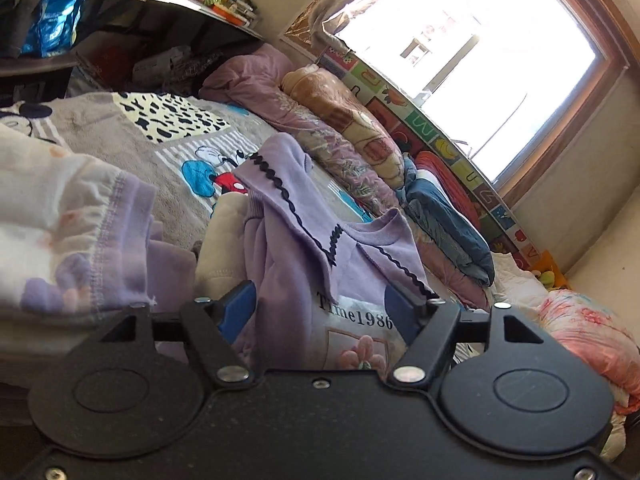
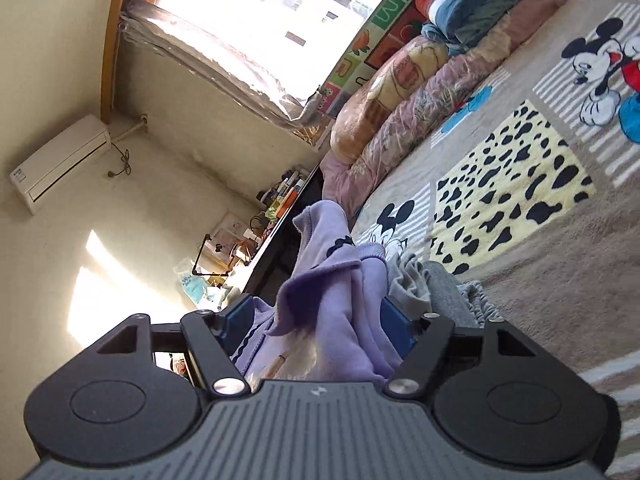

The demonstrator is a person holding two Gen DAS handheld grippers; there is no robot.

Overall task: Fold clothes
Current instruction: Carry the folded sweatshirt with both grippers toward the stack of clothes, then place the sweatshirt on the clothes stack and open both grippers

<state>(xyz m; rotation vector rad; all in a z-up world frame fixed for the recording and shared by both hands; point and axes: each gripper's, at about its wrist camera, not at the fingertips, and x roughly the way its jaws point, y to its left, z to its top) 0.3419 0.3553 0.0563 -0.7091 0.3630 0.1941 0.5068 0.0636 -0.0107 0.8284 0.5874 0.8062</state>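
Left gripper (image 1: 320, 304): jaws fairly wide, lilac sweatshirt (image 1: 316, 240) bunched between the blue pads (image 1: 240, 304). Cannot tell whether they pinch the cloth or only straddle it.
Left of it: pale floral garment (image 1: 60, 216) with lilac hem, close to the lens, crumpled.
Sweatshirt, left view: heaped on the cartoon blanket (image 1: 132, 140). Collar flaps with black wavy trim stick up and away from the camera; "Time1986" print sits right at the jaws, front side showing.
Right gripper (image 2: 316, 320): same story, jaws apart with a thick lilac fold filling the gap; grip not confirmable.
Sweatshirt, right view (image 2: 340, 280): a peak of cloth rises above the pads, slack, not stretched.
Grey garment (image 2: 436, 288): rumpled just right of the sweatshirt, on the blanket.
Bedding rolls (image 2: 404, 100): along the window wall, well apart.
Step (judgement): both tools on one sweatshirt, which is bunched, not flat or squared. Fits either picking it up to spread out or mid-fold handling.
Next move needs: secure hold on two separate edges, then tension between them so the cloth hangs or lies flat.
Long axis: not readable while crumpled; collar end points away from the left camera, toward the window side.
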